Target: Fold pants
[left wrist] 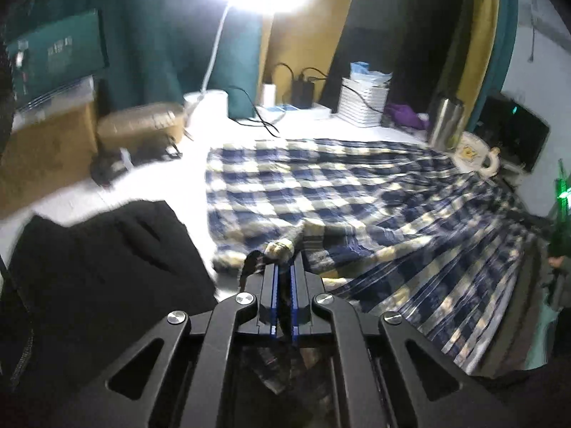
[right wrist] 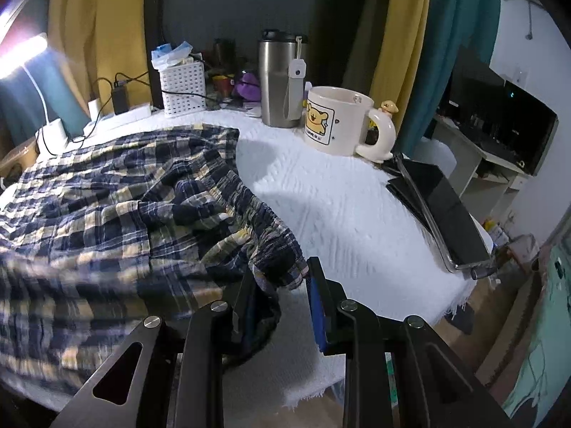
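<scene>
White tablecloth (right wrist: 339, 207) — rumpled blue-and-cream plaid pants (right wrist: 107, 214) spread flat.

The pants (right wrist: 117, 210) are showing a navy, cream and yellow plaid against the white textured cover of the worktop (right wrist: 339, 207). The mug (right wrist: 335, 121) is wearing cream with a yellow bear print, beside a silver tumbler (right wrist: 276, 85). Behind, yellow and teal curtains (right wrist: 410, 35) are hanging, and the black tongs (left wrist: 283, 274) are carrying blue pads.

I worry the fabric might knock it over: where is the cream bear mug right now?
In the right wrist view the mug stands upright at the table's far right, just right of the steel tumbler, clear of the plaid pants, with a dark phone-like slab nearer.
</scene>
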Motion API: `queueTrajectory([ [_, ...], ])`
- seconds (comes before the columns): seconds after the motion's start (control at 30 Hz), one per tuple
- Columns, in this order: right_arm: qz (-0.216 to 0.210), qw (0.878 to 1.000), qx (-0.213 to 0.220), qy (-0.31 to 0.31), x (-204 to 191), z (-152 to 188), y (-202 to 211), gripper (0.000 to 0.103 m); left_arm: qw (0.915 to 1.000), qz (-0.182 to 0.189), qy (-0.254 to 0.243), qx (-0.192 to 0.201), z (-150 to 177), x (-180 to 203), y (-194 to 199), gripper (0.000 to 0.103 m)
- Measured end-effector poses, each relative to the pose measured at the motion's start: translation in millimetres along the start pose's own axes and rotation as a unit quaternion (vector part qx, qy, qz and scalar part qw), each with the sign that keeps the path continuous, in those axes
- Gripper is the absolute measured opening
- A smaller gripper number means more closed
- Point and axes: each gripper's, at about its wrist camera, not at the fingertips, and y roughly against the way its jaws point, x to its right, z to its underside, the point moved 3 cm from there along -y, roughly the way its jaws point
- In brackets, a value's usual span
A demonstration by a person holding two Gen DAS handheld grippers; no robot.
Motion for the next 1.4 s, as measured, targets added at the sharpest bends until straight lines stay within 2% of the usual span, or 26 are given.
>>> queueTrajectory([
  [0.1,0.005,1.0,-0.02,-0.001,-2,10,-17,0.025,0.9982,-0.041,-0.022,-0.037,7,-8,-19,0.005],
  [0.17,0.006,1.0,-0.016,-0.005,0,16,-21,0.025,0.995,-0.078,-0.027,-0.056,18,-17,-27,0.005],
  [0.3,0.009,1.0,-0.016,-0.002,-1,15,-18,0.026,0.9957,-0.055,0.017,-0.072,37,-31,-19,0.005],
  [0.37,0.011,1.0,-0.013,-0.002,-1,15,-15,0.026,0.9975,-0.023,0.027,-0.061,43,-28,-5,0.007],
  [0.4,0.012,1.0,-0.01,-0.002,-1,14,-13,0.026,0.9979,-0.009,0.029,-0.057,45,-24,0,0.019],
  [0.43,0.012,1.0,-0.006,-0.003,-2,14,-10,0.026,0.9982,0.008,0.028,-0.053,47,-19,4,0.043],
  [0.5,0.011,1.0,0.001,-0.002,-3,13,-5,0.026,0.9979,0.045,0.021,-0.043,50,-6,9,0.063],
  [0.53,0.011,1.0,0.003,-0.001,-4,13,-2,0.026,0.9976,0.055,0.013,-0.04,52,1,9,0.063],
  [0.7,0.011,1.0,0.005,0.001,-2,18,4,0.026,0.9972,0.047,-0.015,-0.055,59,17,-10,0.061],
  [0.73,0.012,1.0,0.004,0.001,-1,19,4,0.026,0.9969,0.04,-0.02,-0.065,61,17,-17,0.046],
  [0.8,0.013,1.0,0.001,0.0,0,24,4,0.026,0.9968,0.019,-0.024,-0.074,60,17,-20,0.033],
  [0.83,0.013,1.0,-0.001,0.0,0,25,4,0.026,0.9966,0.004,-0.032,-0.076,61,15,-20,0.03],
  [0.93,0.013,1.0,-0.002,-0.001,0,29,4,0.026,0.9958,-0.031,-0.051,-0.07,62,11,-16,0.024],
  [1.0,0.016,1.0,0.0,0.0,1,29,5,0.026,0.9926,-0.081,-0.063,-0.064,65,2,-10,0.024],
  [1.03,0.016,1.0,0.0,-0.001,2,29,7,0.026,0.9933,-0.082,-0.054,-0.061,66,-4,-5,0.024],
  [1.1,0.015,1.0,0.001,0.001,2,29,10,0.026,0.9962,-0.063,-0.039,-0.044,65,-5,9,0.024],
  [1.17,0.014,1.0,0.002,0.008,0,28,14,0.026,0.9981,-0.04,-0.046,-0.014,63,6,28,0.025],
  [1.2,0.013,1.0,0.003,0.01,-1,27,16,0.03,0.9982,-0.03,-0.051,-0.008,64,13,32,0.031],
  [1.23,0.015,1.0,0.008,0.012,-2,27,20,0.03,0.9983,-0.016,-0.055,-0.006,63,20,35,0.048],
  [1.27,0.015,1.0,0.014,0.014,-3,26,24,0.03,0.9982,0.002,-0.06,-0.006,63,29,37,0.056],
  [1.3,0.014,1.0,0.018,0.016,-3,27,28,0.03,0.9976,0.023,-0.064,-0.002,64,38,39,0.061],
  [1.33,0.014,1.0,0.022,0.018,-4,27,32,0.031,0.9966,0.044,-0.07,-0.001,66,46,40,0.061],
  [1.37,0.014,0.999,0.026,0.022,-4,28,36,0.044,0.9948,0.063,-0.08,-0.01,70,56,37,0.061],
  [1.4,0.014,0.999,0.029,0.027,-5,30,41,0.07,0.9935,0.07,-0.088,-0.016,72,64,34,0.061],
])
